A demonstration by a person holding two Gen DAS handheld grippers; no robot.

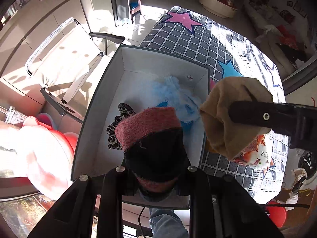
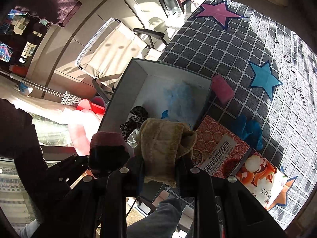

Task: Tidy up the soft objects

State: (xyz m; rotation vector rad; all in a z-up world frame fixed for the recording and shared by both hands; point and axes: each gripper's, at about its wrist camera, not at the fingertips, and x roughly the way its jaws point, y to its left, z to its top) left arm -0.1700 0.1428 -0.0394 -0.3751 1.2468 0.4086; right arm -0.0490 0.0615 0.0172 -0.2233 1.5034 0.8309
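Red-and-black knitted cloth (image 1: 150, 138) sits clamped in the left gripper (image 1: 156, 170), above the near end of the open grey box (image 1: 95, 107); a tan cloth (image 2: 162, 146) is pinched in the right gripper (image 2: 160, 168), over the box's right rim; blue fluffy fabric (image 1: 174, 95) and a patterned dark scrunchie (image 1: 116, 127) lie inside; the box rests on a checked star-print bed (image 2: 257, 45).

Both scenes are viewed steeply downward from close above. The grey box (image 1: 138, 63) (image 2: 138, 71) is centred in the left wrist view, and toward eleven o'clock in the right. The checked cloth (image 1: 198, 45) (image 2: 227, 59) is shared.
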